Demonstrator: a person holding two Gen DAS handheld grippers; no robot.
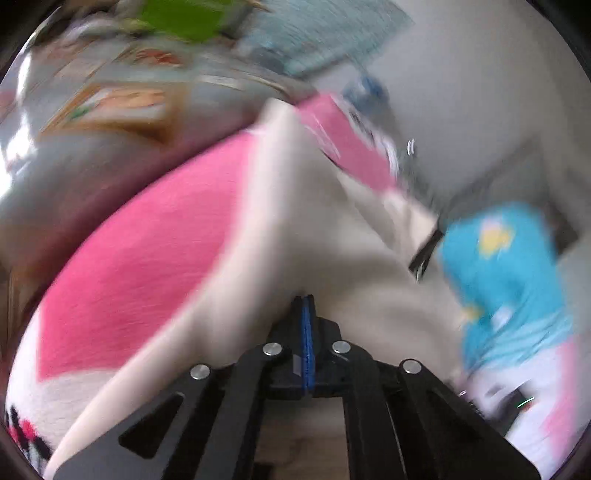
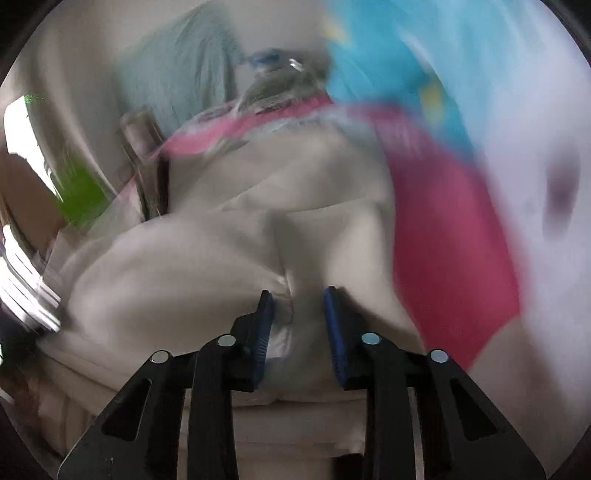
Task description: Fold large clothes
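A large cream garment (image 1: 303,236) lies over a pink and white blanket (image 1: 147,251). My left gripper (image 1: 307,301) is shut, its blue pads pressed together on a fold of the cream garment. In the right wrist view the same cream garment (image 2: 221,240) fills the middle, bunched in folds. My right gripper (image 2: 299,295) is part open, with a bunched ridge of the cream cloth between its blue pads (image 2: 334,317). Both views are blurred by motion.
A turquoise patterned cloth (image 1: 509,273) lies at the right, also in the right wrist view (image 2: 388,62). A pale blue-green towel (image 1: 325,40) lies farther off. A green object (image 1: 184,18) and picture frames (image 1: 122,107) stand at the left.
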